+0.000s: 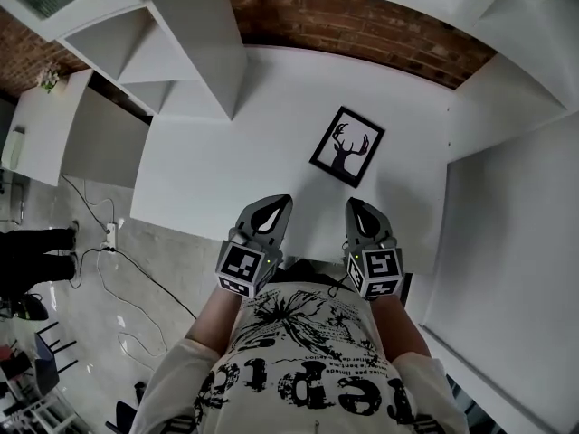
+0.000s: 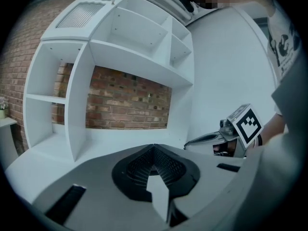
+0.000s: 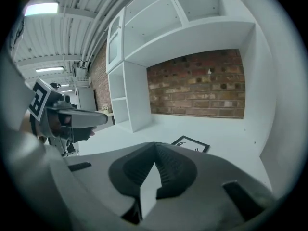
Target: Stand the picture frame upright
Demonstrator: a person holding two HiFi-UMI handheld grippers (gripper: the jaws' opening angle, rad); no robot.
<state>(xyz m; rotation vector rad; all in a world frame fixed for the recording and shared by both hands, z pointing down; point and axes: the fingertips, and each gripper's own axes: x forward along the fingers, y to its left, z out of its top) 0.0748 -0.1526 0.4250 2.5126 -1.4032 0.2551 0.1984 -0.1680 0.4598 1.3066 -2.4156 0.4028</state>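
On the white worktop [image 1: 217,143], far centre: picture frame [image 1: 347,146], lying flat. Left hand-held gripper [image 1: 279,204], right hand-held gripper [image 1: 354,206]: near edge, both closed, empty. Best practice: open first, pinch one frame edge, tilt up slowly.

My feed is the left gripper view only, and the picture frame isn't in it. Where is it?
Observer: The picture frame lies flat on the white desk, just ahead of the right gripper.
Operator: Is that gripper carrying anything?
Observer: No. The right gripper view shows its jaws together with nothing between them.
Operator: How is the frame turned?
Observer: It sits askew to the desk's edges, with its deer-silhouette print facing up.
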